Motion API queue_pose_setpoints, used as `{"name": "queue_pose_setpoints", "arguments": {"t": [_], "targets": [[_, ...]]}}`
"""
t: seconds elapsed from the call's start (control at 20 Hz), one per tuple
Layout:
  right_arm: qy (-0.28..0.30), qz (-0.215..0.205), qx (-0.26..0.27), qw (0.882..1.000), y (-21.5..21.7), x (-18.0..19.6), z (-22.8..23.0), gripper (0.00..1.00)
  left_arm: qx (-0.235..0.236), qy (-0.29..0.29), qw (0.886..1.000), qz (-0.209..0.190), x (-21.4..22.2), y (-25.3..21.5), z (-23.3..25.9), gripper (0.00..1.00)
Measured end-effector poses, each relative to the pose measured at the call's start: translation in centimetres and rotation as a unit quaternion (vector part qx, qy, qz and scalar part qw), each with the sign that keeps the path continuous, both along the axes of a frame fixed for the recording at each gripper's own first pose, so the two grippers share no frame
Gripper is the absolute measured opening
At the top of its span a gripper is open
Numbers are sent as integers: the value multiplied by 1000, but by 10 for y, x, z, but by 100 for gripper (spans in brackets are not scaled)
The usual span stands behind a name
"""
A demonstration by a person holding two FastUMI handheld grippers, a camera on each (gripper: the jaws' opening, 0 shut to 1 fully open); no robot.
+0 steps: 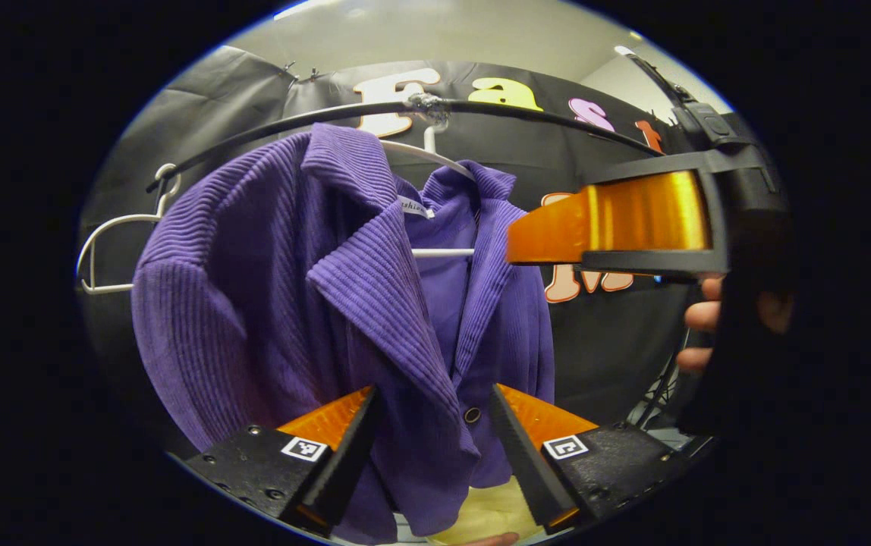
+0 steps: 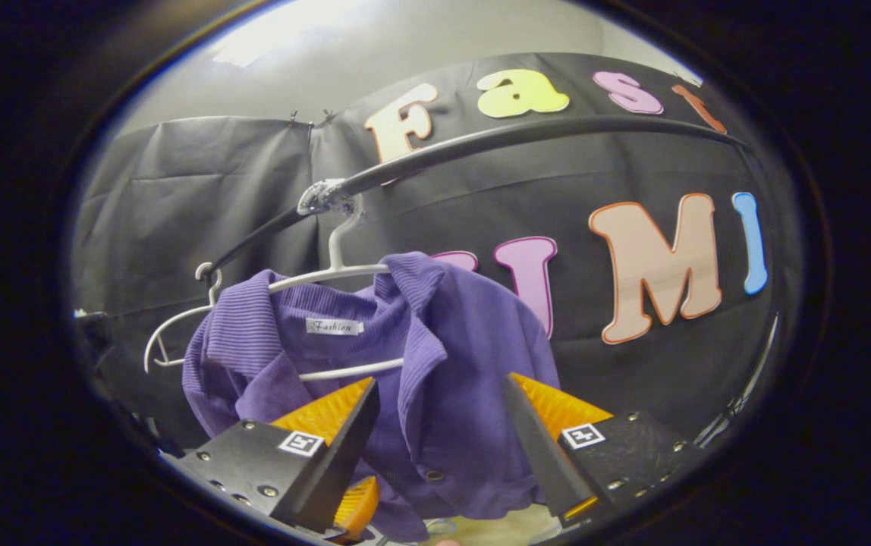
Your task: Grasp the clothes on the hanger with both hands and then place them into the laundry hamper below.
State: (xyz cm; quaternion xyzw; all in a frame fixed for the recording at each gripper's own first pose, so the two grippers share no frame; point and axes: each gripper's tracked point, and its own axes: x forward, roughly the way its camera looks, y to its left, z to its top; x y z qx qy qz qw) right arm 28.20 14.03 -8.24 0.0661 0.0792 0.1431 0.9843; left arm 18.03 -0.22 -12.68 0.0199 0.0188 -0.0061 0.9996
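In the left gripper view, a bare white hanger [image 1: 113,250] hangs at nine o'clock from the end of a black rail [image 1: 314,117] that arcs across the top. Behind it the booth's black cloth wall [image 1: 200,83] hangs in folds, with a pale ceiling [image 1: 443,30] above at twelve o'clock. At the centre the purple ribbed jacket [image 1: 268,288] hangs on a second white hanger [image 1: 435,155], collar open, one dark button [image 1: 472,415] low on its front. The left gripper [image 1: 435,447] sits at six o'clock, its orange-faced fingers spread wide with the jacket's front panel hanging between them; whether either finger touches the cloth cannot be told. A pale yellowish surface [image 1: 492,512] shows just under the hem. At three o'clock the right gripper [image 1: 625,220] reaches in sideways near the jacket's far shoulder, a hand [image 1: 705,322] behind it.

In the right gripper view, the empty hanger [image 2: 170,334] is at nine o'clock and the rail [image 2: 519,136] sweeps toward two o'clock across the cloth wall [image 2: 177,189]. The jacket [image 2: 451,379] hangs just left of centre on its hanger [image 2: 337,269], neck label showing. The right gripper [image 2: 439,455] at six o'clock has its fingers parted, the jacket's lower front between them, contact unclear.
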Motion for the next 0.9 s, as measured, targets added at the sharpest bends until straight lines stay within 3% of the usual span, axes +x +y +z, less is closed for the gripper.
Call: {"name": "queue_pose_setpoints", "arguments": {"t": [0.1,0.2,0.3,0.35,0.4,0.45,0.55,0.6,0.75,0.85,0.9], "targets": [[14,-10,-19,1000,6,22,-11,98,9,-17,1000,23,8,15,10,78],[38,5,-6,999,18,28,-20,98,12,-26,999,33,10,19,12,72],[40,-3,-8,999,15,35,-24,91,17,-29,999,35,10,21,12,63],[54,-6,-11,998,13,35,-32,98,18,-27,999,37,11,23,11,57],[71,-4,-10,997,16,38,-40,91,18,-28,999,35,13,24,12,51],[84,-3,-9,996,18,40,-46,92,18,-28,999,34,14,25,12,44],[74,0,3,997,17,41,-41,75,18,-15,999,37,13,27,8,37],[87,6,14,996,19,40,-41,65,11,-10,999,39,11,29,8,38],[109,-19,20,994,11,42,-47,35,-10,-6,999,45,10,32,11,14],[115,-16,23,993,12,31,-46,13,7,1,999,53,9,34,12,12],[118,1,23,993,19,26,-48,13,17,6,998,63,6,39,11,12]]}}
